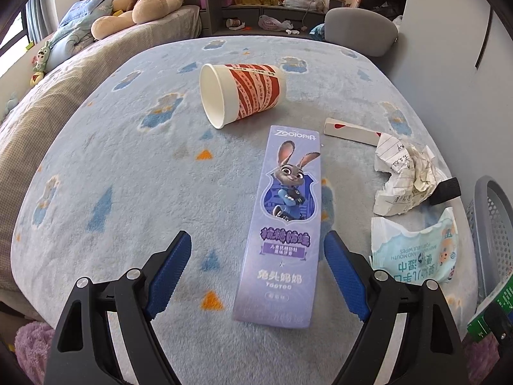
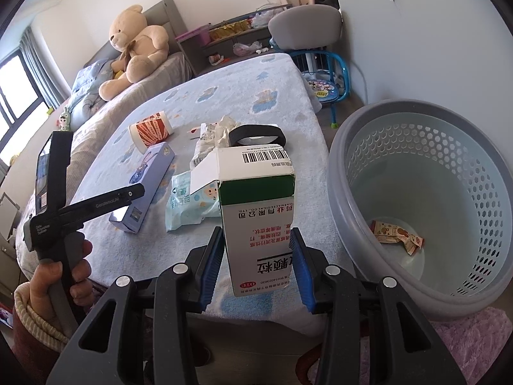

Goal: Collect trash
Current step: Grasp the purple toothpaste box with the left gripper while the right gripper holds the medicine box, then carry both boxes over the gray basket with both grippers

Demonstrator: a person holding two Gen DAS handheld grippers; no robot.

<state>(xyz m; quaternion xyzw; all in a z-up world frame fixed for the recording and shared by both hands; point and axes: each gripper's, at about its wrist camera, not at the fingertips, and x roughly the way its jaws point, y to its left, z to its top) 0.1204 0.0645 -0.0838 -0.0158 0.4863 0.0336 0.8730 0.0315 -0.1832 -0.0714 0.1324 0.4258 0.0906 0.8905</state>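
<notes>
I am holding the medicine box [image 2: 259, 221] clenched upright in my right hand-held gripper [image 2: 258, 256], above the bed's near edge; the grey perforated basket [image 2: 359, 147] is sitting just to its right, one snack wrapper [image 2: 397, 235] already inside. My left hand-held gripper [image 1: 256, 276] is hovering released over the Zootopia toothpaste box [image 1: 283, 224], whose long axis is running straight away between the fingers.
</notes>
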